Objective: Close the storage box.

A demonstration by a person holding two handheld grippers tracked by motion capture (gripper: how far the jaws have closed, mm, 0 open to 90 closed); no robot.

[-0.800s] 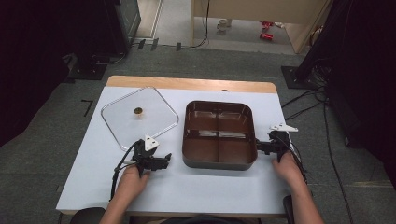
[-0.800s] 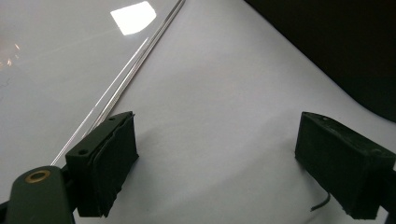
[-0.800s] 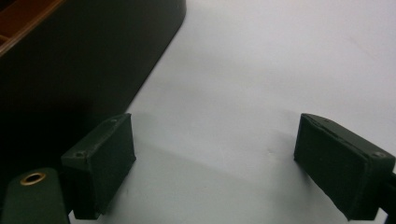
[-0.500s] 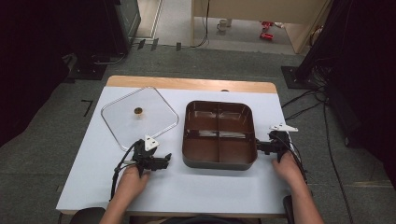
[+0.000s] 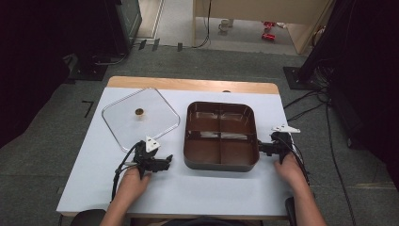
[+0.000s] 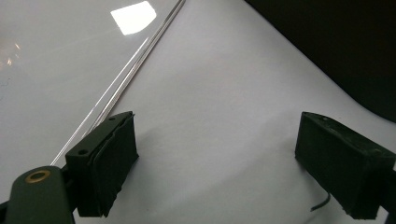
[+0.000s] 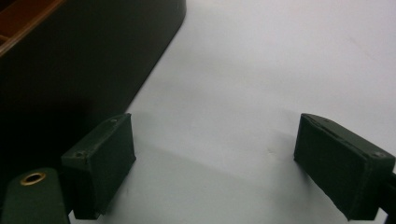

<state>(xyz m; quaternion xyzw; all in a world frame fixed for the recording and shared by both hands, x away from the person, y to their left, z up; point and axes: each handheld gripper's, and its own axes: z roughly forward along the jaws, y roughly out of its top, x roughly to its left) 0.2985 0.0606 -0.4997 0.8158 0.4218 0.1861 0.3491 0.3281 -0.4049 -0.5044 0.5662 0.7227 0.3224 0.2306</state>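
A dark brown pan (image 5: 221, 160) split into several compartments stands at the table's middle. To its left lies a clear square lid (image 5: 122, 127) with a small brown knob (image 5: 139, 112). My left gripper (image 5: 167, 161) rests low on the table between lid and pan, pointing at the pan's left wall. Its jaws stand open over bare table (image 6: 219, 144), with the lid's rim (image 6: 126, 74) on one side and the pan (image 6: 355, 51) on the other. My right gripper (image 5: 260, 147) sits at the pan's right wall, open (image 7: 215, 149), with the pan's wall (image 7: 84, 56) beside one jaw.
The white table top (image 5: 211, 193) has free room in front of the pan. A wooden strip (image 5: 188, 84) runs along the far edge. Cables trail from both grippers. Dark stands and cables lie on the floor around the table.
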